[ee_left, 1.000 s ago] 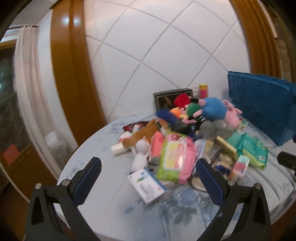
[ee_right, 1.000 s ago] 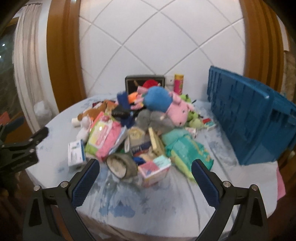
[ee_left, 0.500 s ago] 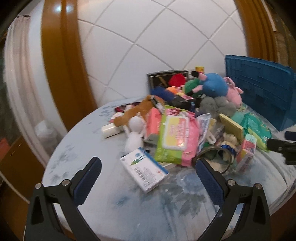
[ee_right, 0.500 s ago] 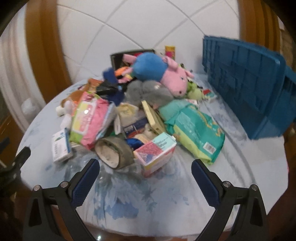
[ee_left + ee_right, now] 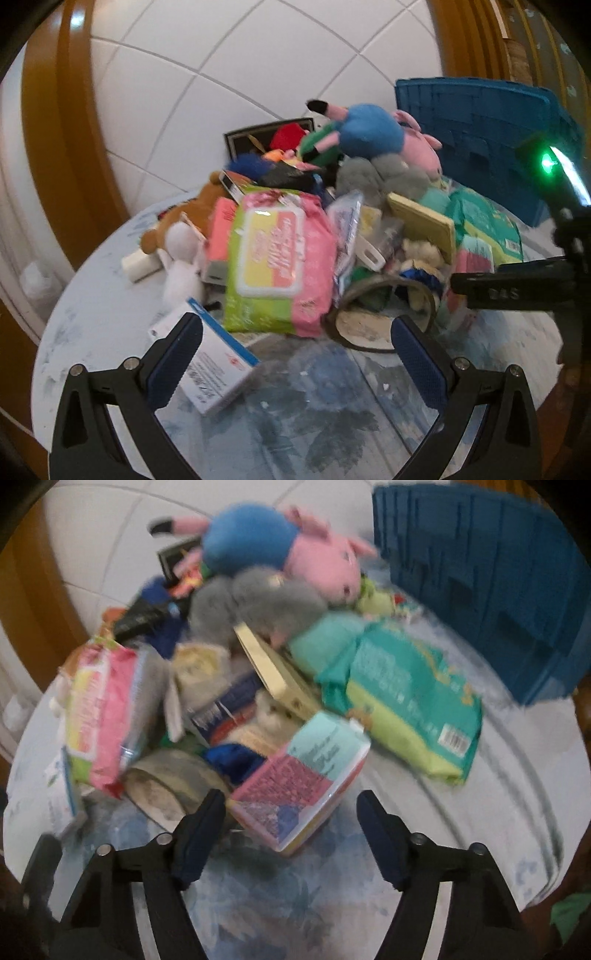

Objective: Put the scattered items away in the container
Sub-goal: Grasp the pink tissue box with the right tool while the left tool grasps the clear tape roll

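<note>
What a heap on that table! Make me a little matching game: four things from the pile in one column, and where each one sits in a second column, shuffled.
Things:
1. pig plush toy
2. blue crate
3. tape roll
4. pink and teal box

Places:
A. just ahead of the open right gripper
B. on top of the pile, at the back
C. at the right side of the table
D. left of the pink and teal box, at the pile's front edge

Pairs: 1-B, 2-C, 3-D, 4-A
</note>
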`<state>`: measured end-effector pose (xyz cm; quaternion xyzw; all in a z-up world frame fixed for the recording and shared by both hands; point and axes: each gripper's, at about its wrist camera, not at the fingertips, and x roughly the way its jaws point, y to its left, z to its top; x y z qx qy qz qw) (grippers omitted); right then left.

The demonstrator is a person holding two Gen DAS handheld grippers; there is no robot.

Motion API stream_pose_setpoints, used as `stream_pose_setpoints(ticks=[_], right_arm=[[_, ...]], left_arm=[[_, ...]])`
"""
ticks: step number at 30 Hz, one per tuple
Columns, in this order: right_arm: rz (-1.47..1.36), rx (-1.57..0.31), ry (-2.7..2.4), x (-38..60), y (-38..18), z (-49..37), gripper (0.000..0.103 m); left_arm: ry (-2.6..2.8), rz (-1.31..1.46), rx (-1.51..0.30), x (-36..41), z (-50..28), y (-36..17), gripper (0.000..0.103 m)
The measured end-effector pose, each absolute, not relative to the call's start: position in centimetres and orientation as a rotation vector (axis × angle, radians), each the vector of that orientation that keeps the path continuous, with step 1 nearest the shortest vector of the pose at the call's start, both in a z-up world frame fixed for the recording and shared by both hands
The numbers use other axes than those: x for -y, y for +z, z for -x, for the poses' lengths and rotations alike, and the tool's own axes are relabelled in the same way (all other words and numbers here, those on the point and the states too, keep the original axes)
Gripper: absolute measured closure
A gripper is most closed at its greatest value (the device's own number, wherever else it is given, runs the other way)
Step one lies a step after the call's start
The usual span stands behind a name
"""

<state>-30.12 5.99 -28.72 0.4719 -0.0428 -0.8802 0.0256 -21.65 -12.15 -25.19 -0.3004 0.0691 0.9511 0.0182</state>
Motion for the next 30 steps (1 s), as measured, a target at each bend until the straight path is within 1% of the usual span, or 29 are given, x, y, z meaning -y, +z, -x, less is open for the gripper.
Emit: stream_pose_setpoints(ticks=[2, 6, 10, 15, 21, 25, 30], right_arm=[[-1.458, 0.131, -2.727, -6.0, -29.2, 30.3, 0.037], [-1.473, 0.064, -2.709, -6.0, -30.1, 30.7, 0.043], [-1.456, -0.014, -2.709, -6.6, -29.8, 30.4, 0.053], [-1.446, -0.047, -2.701, -7.8, -29.7, 30.1, 0.056], [-1.440, -0.044, -2.678, -8.7, -29.6, 30.3, 0.056], [-1.437, -0.039, -2.663, -9.1, -29.7, 30.4, 0.056], [-1.428, -0.047, -2.646, -9.2, -29.8, 30.3, 0.056]], left_arm=[[2.926, 0.945, -0.214, 11.8, 22.1, -25.9, 0.000], [2.851, 0.934, -0.202, 10.7, 23.0, -26.6, 0.000], [2.794, 0.901, -0.233, 9.1, 24.2, -27.1, 0.000], [2.727, 0.903, -0.276, 7.3, 25.5, -28.3, 0.000], [2.682, 0.937, -0.300, 5.5, 26.4, -29.7, 0.000], [2.693, 0.952, -0.347, 4.3, 27.3, -30.6, 0.000], [2.755, 1.006, -0.334, 4.9, 28.3, -31.1, 0.000]])
